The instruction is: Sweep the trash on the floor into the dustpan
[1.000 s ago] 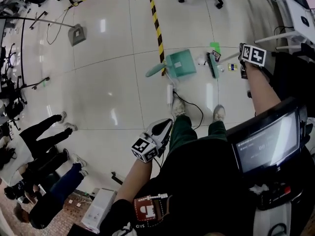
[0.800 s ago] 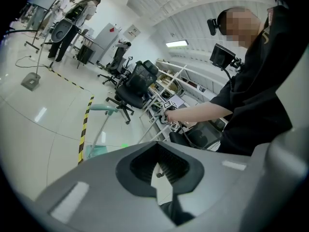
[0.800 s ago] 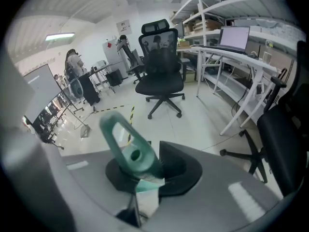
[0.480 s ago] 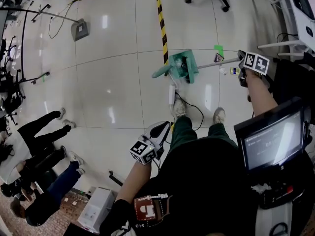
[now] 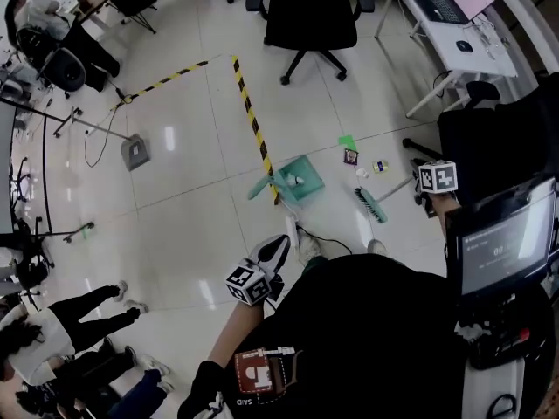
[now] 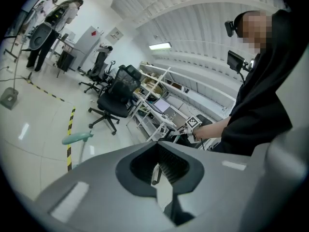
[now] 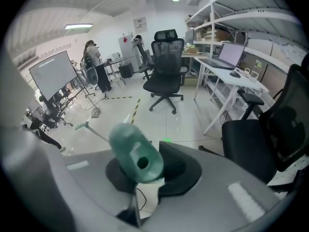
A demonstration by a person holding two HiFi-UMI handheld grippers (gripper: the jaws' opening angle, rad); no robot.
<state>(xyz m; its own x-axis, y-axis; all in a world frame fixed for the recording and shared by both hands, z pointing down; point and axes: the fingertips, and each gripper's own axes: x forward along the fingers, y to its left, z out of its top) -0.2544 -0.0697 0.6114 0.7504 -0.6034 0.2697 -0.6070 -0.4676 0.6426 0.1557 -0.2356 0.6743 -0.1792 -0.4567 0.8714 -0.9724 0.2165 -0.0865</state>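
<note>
A green dustpan (image 5: 301,182) lies on the white tile floor by the striped tape, its handle (image 5: 258,188) pointing left, with a small white piece (image 5: 300,180) inside it. To its right the broom head (image 5: 370,205) rests on the floor. The broom's shaft runs up to my right gripper (image 5: 423,187), which is shut on its teal handle end (image 7: 137,161). Small bits of trash (image 5: 350,156) (image 5: 379,167) lie beyond the broom. My left gripper (image 5: 277,246) hangs near my legs, shut and holding nothing (image 6: 157,170). The dustpan handle (image 6: 77,138) shows in the left gripper view.
Yellow-black tape (image 5: 252,120) crosses the floor. A black office chair (image 5: 310,16) and a desk with a laptop (image 5: 445,11) stand beyond. A cable (image 5: 330,236) trails by my feet. A stand base (image 5: 134,152) and people (image 5: 52,339) are at the left.
The broom head swept left to the dustpan, then came back to its right. A white piece now lies in the pan. The view has pulled back, showing more of the room.
</note>
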